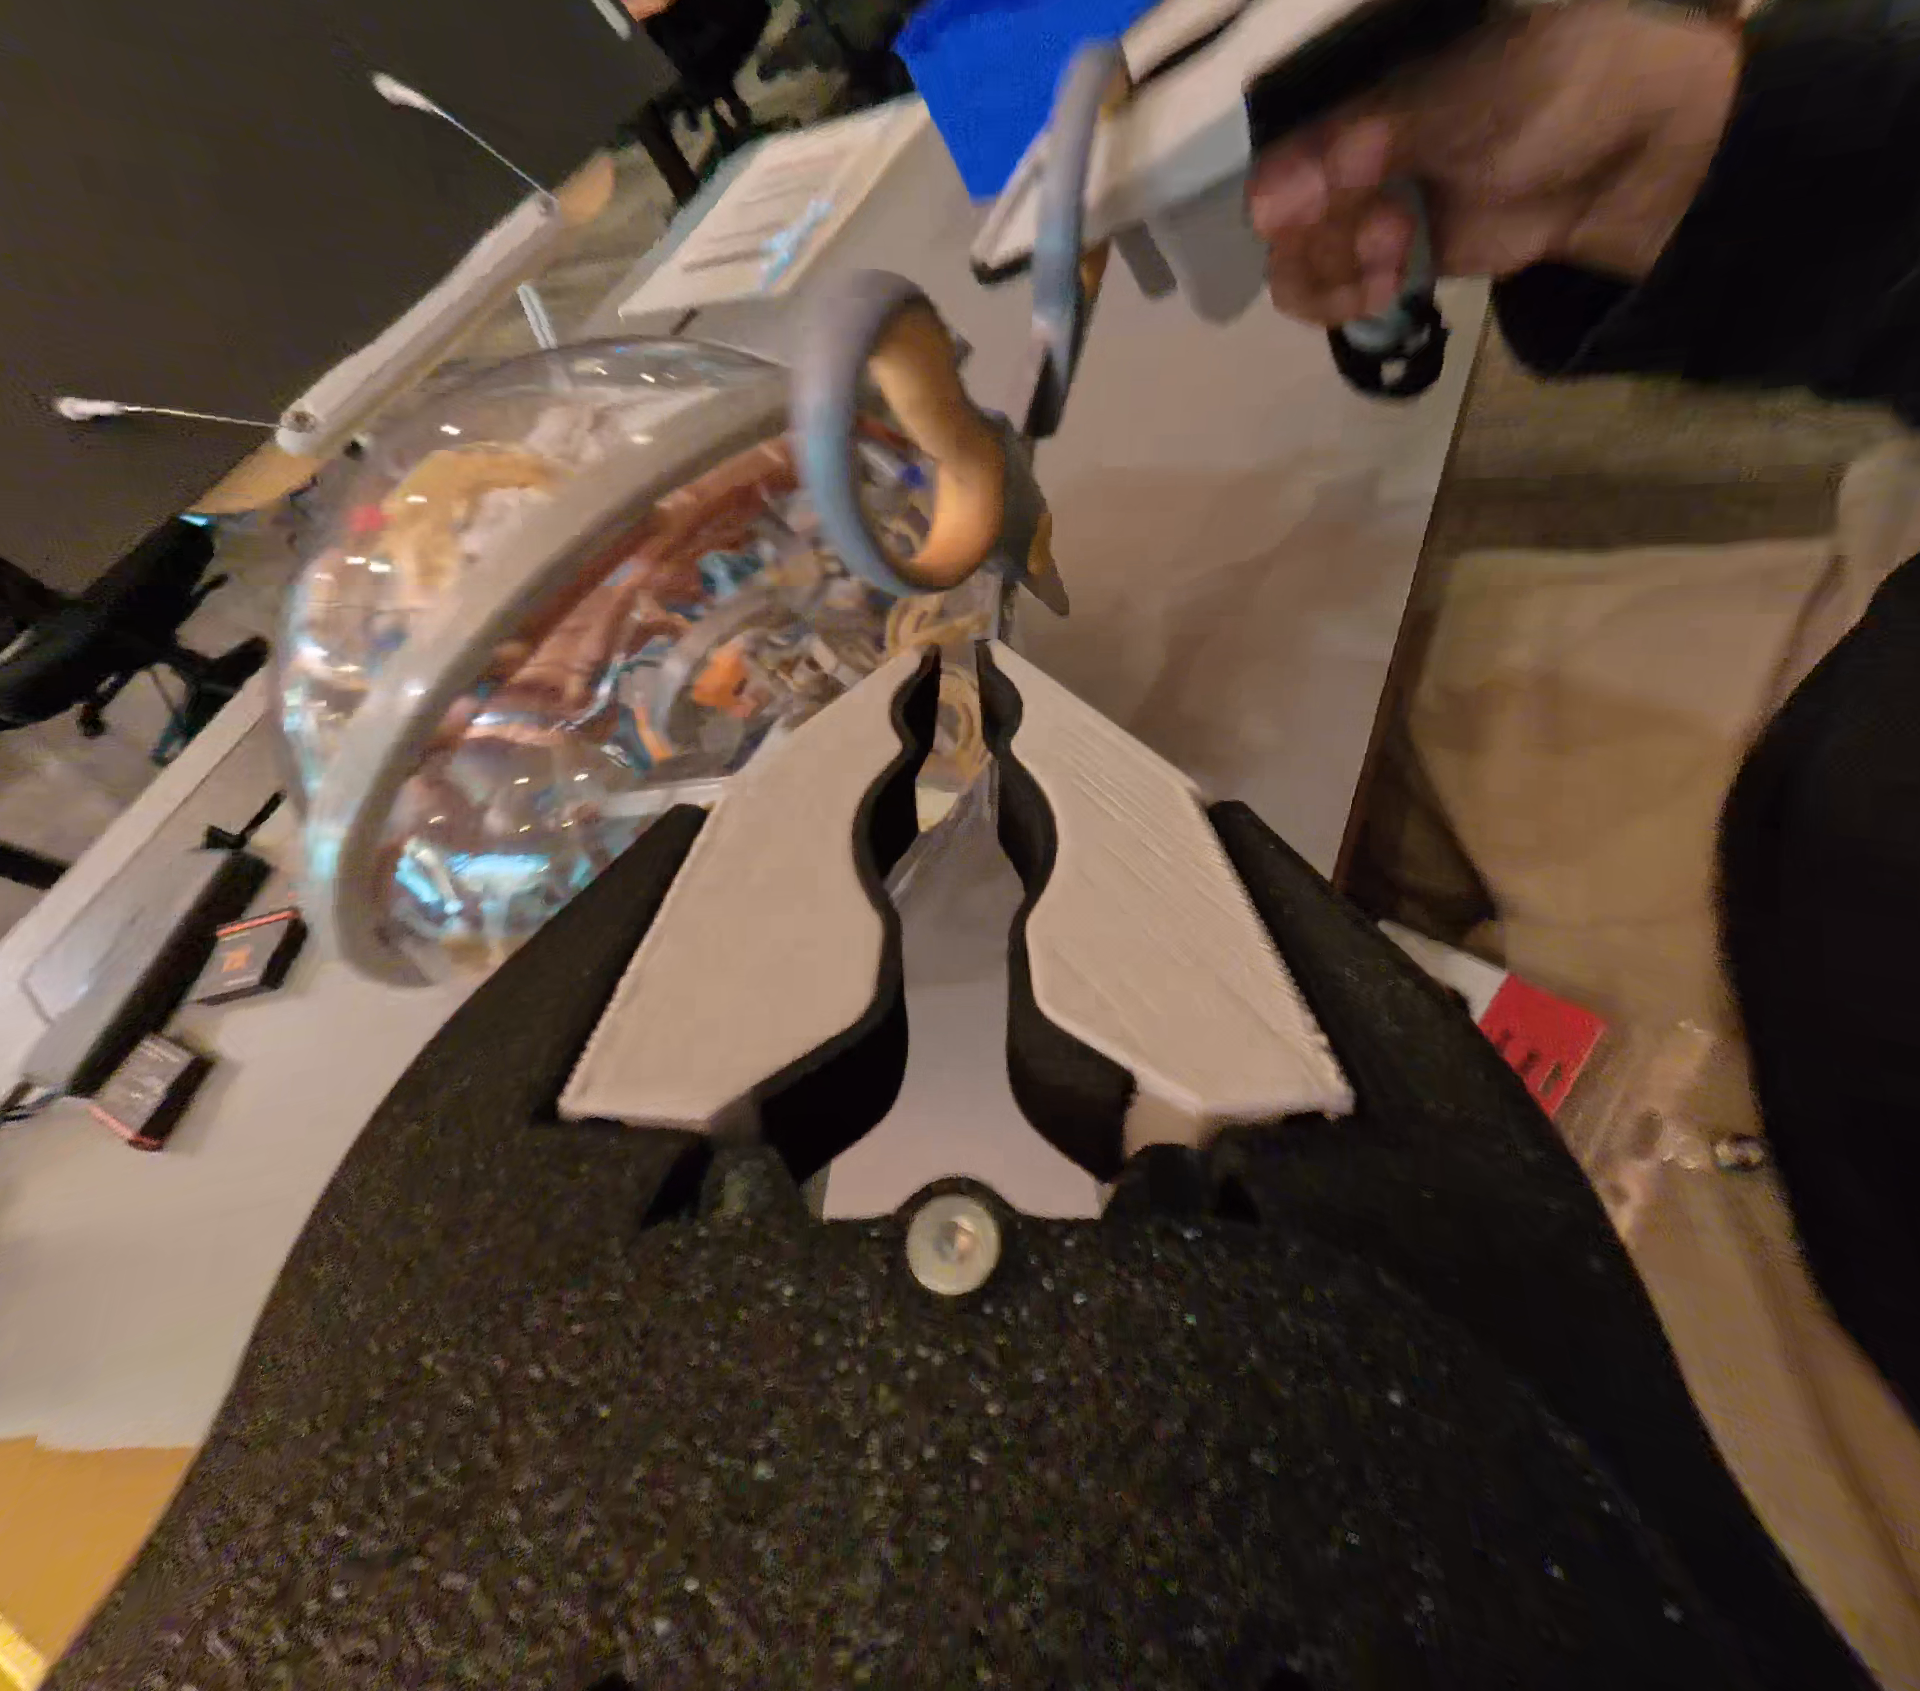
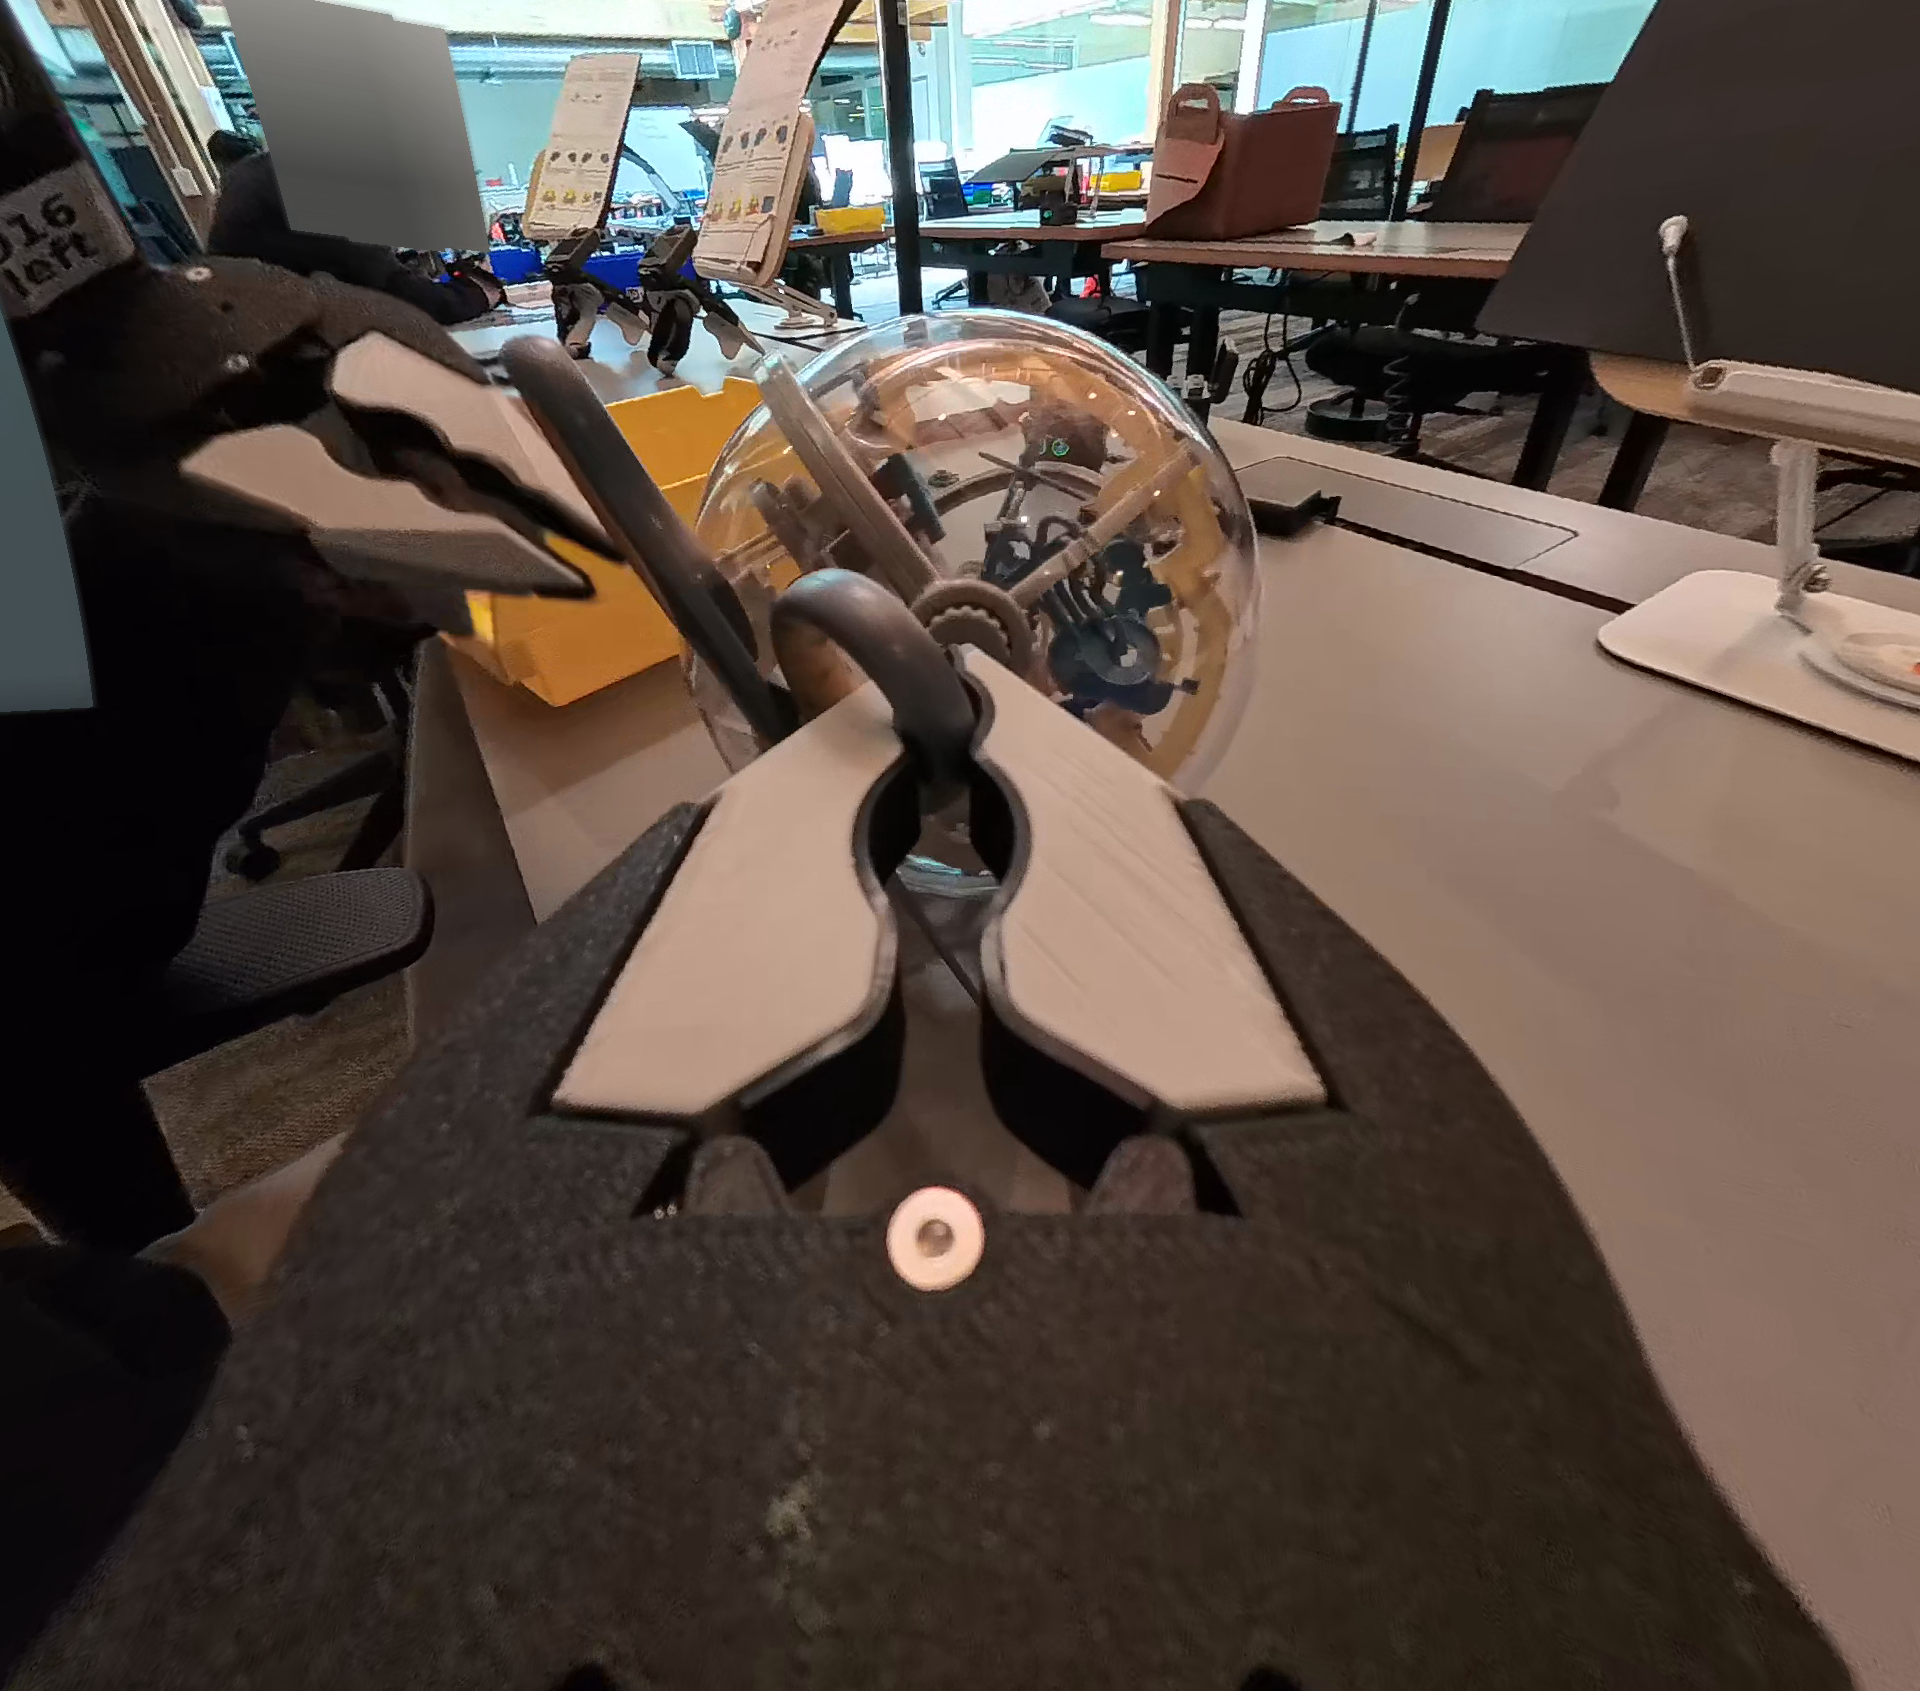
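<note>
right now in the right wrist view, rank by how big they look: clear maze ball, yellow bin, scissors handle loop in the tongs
1. clear maze ball
2. yellow bin, partly hidden, so unsure
3. scissors handle loop, smallest though nearest the camera

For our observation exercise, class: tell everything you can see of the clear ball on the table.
The clear ball is a see-through, plastic-looking sphere with a seam band around it. Inside is a tangle of yellow, dark blue and pale tracks. It rests on the grey table, behind the grey scissors clamped in the right gripper; contact between them cannot be told.
</note>
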`<state>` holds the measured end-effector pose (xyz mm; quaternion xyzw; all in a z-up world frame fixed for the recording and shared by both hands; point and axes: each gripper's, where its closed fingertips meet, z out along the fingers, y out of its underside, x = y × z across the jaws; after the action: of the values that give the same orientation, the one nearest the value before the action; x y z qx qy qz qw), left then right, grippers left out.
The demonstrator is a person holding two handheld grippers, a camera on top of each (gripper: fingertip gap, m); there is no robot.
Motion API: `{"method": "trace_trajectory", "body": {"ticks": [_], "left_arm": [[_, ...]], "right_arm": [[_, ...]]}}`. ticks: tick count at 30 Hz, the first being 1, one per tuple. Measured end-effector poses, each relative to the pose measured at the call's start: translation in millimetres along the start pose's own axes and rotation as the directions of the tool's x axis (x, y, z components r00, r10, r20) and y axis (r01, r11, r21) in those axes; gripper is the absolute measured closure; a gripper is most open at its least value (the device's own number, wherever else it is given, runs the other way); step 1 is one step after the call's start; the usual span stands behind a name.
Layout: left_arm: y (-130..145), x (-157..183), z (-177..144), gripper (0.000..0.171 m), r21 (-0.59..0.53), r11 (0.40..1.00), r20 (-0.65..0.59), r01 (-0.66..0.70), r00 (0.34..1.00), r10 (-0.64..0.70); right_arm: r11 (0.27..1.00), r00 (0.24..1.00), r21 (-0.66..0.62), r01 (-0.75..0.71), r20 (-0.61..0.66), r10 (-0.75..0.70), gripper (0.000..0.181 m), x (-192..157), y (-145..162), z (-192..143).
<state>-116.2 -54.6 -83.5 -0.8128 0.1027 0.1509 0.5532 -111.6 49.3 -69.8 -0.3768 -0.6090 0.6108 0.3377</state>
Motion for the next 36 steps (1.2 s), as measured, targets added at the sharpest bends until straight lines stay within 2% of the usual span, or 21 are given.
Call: {"method": "trace_trajectory", "body": {"ticks": [4,9,12,14,17,20,22,24,36], "left_arm": [[-20,-8,-15,0.152,0.143,0.987,0.003,0.068,0.998,-0.069],[-26,-21,4,0.146,0.176,0.980,0.101,0.094,0.988,-0.113],[-28,-24,14,0.150,0.207,0.968,0.111,0.142,0.980,-0.168],[-32,-25,20,0.171,0.224,0.960,0.118,0.170,0.973,-0.200],[-45,-26,23,0.171,0.279,0.931,0.104,0.235,0.957,-0.272],[-45,-31,26,0.171,0.257,0.943,0.182,0.213,0.947,-0.264],[-44,-27,32,0.171,0.222,0.952,0.189,0.211,0.949,-0.254],[-46,-30,32,0.171,0.237,0.950,0.234,0.204,0.937,-0.259],[-45,-34,36,0.171,0.220,0.950,0.278,0.222,0.919,-0.279]], "right_arm": [[1.000,1.000,-0.002,-0.005,0.009,0.005,0.181,-3,0,0],[1.000,1.000,-0.012,0.008,0.022,-0.008,0.181,-8,0,1],[1.000,0.999,-0.020,0.013,0.033,-0.012,0.181,-11,1,1],[0.999,0.999,-0.028,0.024,0.038,-0.023,0.181,-14,2,2],[0.999,0.999,-0.034,0.036,0.039,-0.035,0.181,-17,2,4],[1.000,0.999,-0.023,0.014,0.031,-0.014,0.181,-14,1,6],[1.000,0.999,-0.004,-0.015,0.042,0.015,0.181,-17,-2,8],[1.000,1.000,-0.020,-0.003,0.006,0.003,0.181,-13,-2,10],[0.998,0.998,-0.012,-0.054,0.013,0.054,0.181,-16,-5,15]]}}
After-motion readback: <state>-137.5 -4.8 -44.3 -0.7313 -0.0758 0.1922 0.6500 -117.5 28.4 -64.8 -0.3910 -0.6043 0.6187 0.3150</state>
